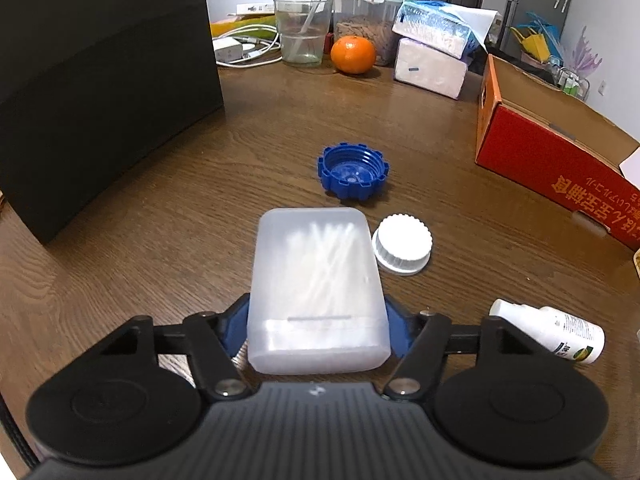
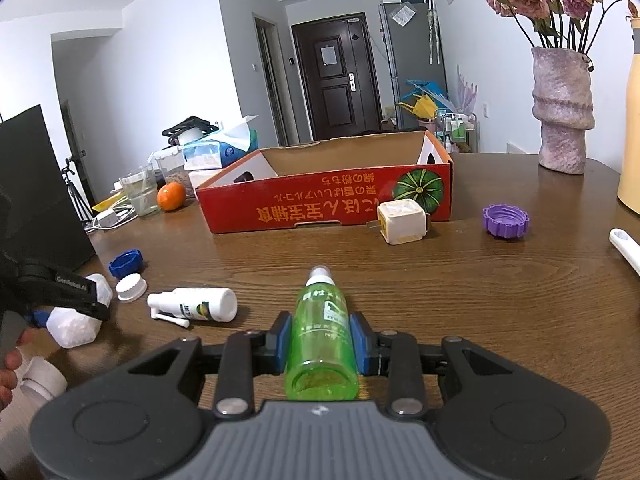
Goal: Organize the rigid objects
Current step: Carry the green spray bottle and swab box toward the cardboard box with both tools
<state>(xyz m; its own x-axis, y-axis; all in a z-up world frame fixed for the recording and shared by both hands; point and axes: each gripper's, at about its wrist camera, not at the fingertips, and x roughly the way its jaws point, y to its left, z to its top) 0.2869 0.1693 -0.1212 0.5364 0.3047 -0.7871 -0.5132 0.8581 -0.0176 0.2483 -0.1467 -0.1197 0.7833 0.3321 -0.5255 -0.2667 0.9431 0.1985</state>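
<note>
The right gripper (image 2: 320,340) clamped a green spray bottle (image 2: 322,332), nozzle pointing ahead toward the red cardboard box (image 2: 326,196) straight beyond; the left gripper (image 1: 318,328) gripped a translucent swab case (image 1: 316,288), apparently just above the table (image 1: 160,240).

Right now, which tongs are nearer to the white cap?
Left. The left tongs, holding the cotton swab box, sit just beside the white cap. The right tongs, holding the green bottle, are farther away.

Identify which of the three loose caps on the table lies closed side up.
The white cap beside the cotton swab box; the blue cap and purple cap show their open, threaded insides.
</note>
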